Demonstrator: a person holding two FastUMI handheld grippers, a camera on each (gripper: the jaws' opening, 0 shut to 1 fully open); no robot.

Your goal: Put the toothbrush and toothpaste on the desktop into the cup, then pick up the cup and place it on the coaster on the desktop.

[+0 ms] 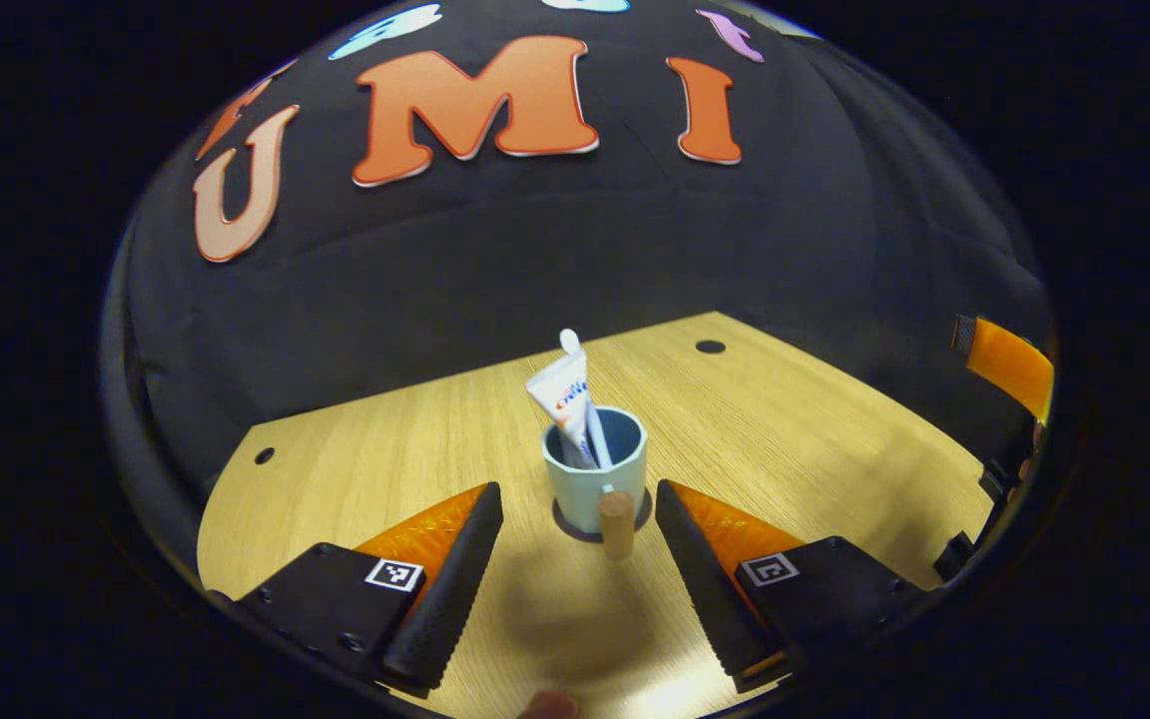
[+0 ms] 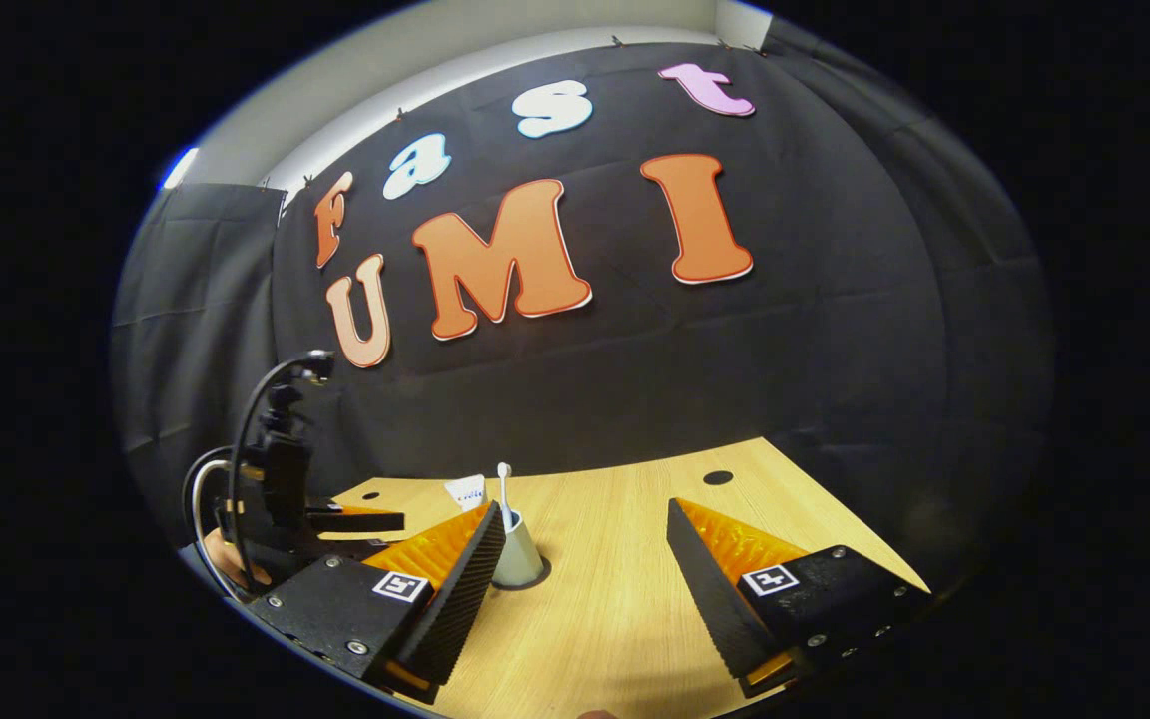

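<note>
**Cup on the coaster, both grippers released**

Ahead of the left gripper (image 1: 580, 534), in the left gripper view, a pale blue cup (image 1: 594, 469) stands upright on the wooden desktop (image 1: 815, 439), centred between the two fingers and a little beyond their tips. Its wooden peg handle (image 1: 617, 524) points straight back toward the gripper. A dark round coaster (image 1: 567, 523) shows as a rim under the cup's base. Inside the cup a white toothpaste tube (image 1: 565, 399) stands on end, its long axis near vertical and leaning slightly left, the flat crimped end up. The white toothbrush (image 1: 569, 343) rises behind it, its rounded tip just clearing the tube's top. The left gripper's fingers are spread wide, one on each side of the cup and touching nothing. At the far right edge part of the other gripper shows.

In the right gripper view, the cup (image 2: 517, 559) sits ahead and to the left of the right gripper (image 2: 585, 534), partly hidden behind its left finger. The toothbrush (image 2: 504, 489) stands upright out of it, and the tube's top (image 2: 466, 491) peeks just left. The coaster (image 2: 535, 579) edges the base. The right gripper is spread open and empty. Farther left, the left gripper (image 2: 355, 519) points at the cup.
</note>
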